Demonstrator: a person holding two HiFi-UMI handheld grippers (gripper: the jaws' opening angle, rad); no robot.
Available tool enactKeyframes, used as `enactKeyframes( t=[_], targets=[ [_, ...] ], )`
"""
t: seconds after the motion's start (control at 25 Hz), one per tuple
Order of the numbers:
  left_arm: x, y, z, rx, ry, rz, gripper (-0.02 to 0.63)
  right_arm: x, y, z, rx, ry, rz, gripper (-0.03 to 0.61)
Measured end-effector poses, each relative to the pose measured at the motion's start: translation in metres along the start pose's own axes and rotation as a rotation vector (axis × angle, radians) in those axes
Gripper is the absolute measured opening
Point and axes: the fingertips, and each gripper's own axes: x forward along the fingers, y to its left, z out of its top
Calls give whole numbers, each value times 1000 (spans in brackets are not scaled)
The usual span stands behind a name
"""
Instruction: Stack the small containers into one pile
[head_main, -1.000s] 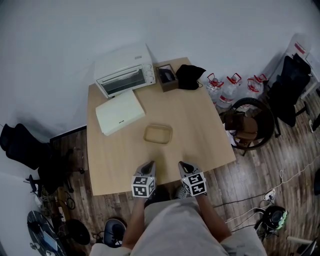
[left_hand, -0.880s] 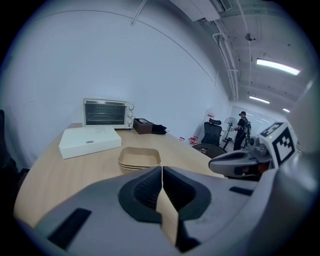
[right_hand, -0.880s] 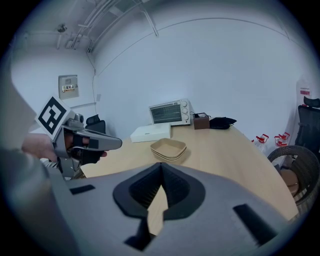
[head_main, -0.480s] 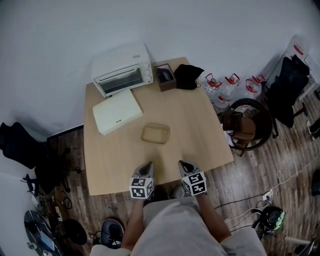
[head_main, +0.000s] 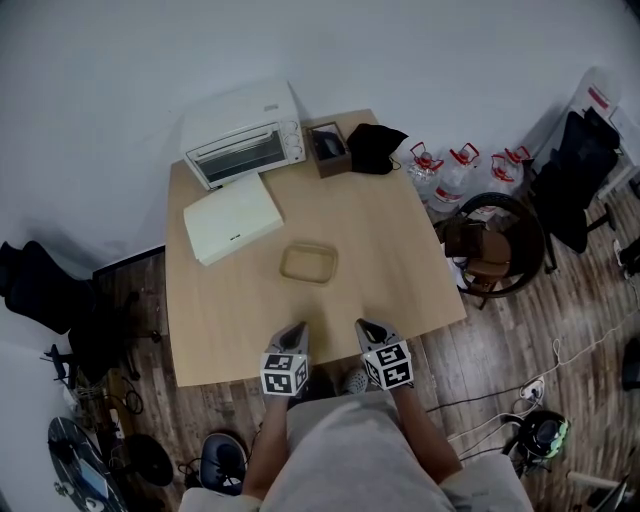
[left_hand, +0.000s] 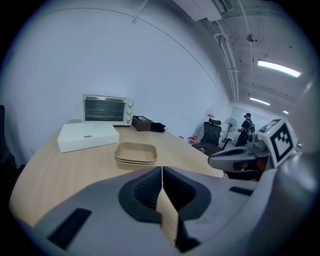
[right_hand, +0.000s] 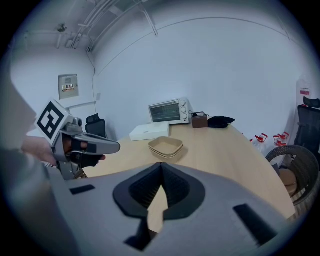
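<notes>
A pile of tan small containers (head_main: 307, 262) sits nested near the middle of the wooden table (head_main: 230, 310); it also shows in the left gripper view as the stack (left_hand: 136, 154) and in the right gripper view as the stack (right_hand: 166, 147). My left gripper (head_main: 296, 331) hovers at the table's near edge, shut and empty, its jaws meeting (left_hand: 162, 172). My right gripper (head_main: 364, 328) is beside it, also shut with nothing in it (right_hand: 161, 170). Both point toward the pile and stay well short of it.
At the table's far side stand a white toaster oven (head_main: 243, 137), a flat white box (head_main: 233, 219), a small brown box (head_main: 329, 149) and a black cloth (head_main: 375, 150). Water jugs (head_main: 455, 171) and a wicker chair (head_main: 500, 245) stand right of the table.
The grippers keep their places at the near edge. The view has shifted slightly, so the table and pile sit a little further up and left in the picture.
</notes>
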Motion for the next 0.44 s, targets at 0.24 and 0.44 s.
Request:
enactKeyframes(
  t=[0.24,0.44],
  targets=[
    [2,-4,0,5,2,-1,6,-3,-3,-3,8,-5,0,3],
    [2,-5,-2,11,8,-6,6,-3,-3,-2,15,-7,-3,3]
  ],
)
